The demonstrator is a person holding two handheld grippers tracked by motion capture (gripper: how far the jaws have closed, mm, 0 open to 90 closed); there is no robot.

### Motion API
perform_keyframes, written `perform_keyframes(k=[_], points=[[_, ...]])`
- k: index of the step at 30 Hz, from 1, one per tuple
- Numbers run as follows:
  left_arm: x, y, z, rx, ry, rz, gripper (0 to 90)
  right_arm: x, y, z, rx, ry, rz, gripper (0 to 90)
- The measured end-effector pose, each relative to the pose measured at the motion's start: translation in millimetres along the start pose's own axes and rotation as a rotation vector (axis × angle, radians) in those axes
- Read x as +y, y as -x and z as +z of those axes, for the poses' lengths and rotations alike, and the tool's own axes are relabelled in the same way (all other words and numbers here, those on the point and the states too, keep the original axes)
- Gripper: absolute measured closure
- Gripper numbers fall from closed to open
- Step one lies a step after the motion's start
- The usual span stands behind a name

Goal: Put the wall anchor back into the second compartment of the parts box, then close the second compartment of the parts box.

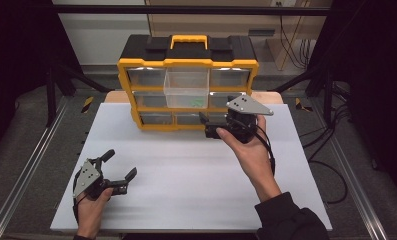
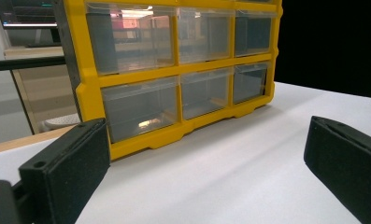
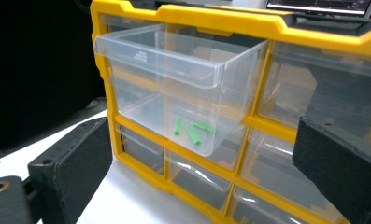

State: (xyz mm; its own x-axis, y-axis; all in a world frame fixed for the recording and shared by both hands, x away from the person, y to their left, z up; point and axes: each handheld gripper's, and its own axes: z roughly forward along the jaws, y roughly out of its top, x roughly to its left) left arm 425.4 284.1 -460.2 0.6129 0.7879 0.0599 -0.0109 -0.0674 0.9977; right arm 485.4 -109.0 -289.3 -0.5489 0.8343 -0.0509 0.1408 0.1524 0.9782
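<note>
Both tongs gaping, left [image 1: 120, 170], right [image 1: 209, 125] (nothing held), near drawer [image 1: 186, 89]

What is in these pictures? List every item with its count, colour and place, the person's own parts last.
Organizer cabinet: one, yellow frame, black top, far middle of the table.
Open drawer: one, clear, top row centre, pulled out.
Small pieces: three, green, on the open drawer's floor.
Shut drawers: eight, clear, around the open one.
Table: one, white top.
Left tongs: black, jaws apart, near left of the table.
Right tongs: black, jaws apart, at the cabinet's lower right.
</note>
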Motion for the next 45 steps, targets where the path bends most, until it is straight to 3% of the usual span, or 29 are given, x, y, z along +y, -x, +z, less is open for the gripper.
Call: perform_keyframes(k=[22, 45], points=[[-0.5, 1.6, 1.9, -0.005, -0.009, 0.009, 0.2, -38.3, 1.8, 1.7, 0.009, -0.063, 0.032, 7.3], [-0.7, 2.5, 2.4, -0.007, -0.013, 0.013, 0.2, -60.0, -5.4, 5.0, 0.040, -0.099, 0.050, 6.6]])
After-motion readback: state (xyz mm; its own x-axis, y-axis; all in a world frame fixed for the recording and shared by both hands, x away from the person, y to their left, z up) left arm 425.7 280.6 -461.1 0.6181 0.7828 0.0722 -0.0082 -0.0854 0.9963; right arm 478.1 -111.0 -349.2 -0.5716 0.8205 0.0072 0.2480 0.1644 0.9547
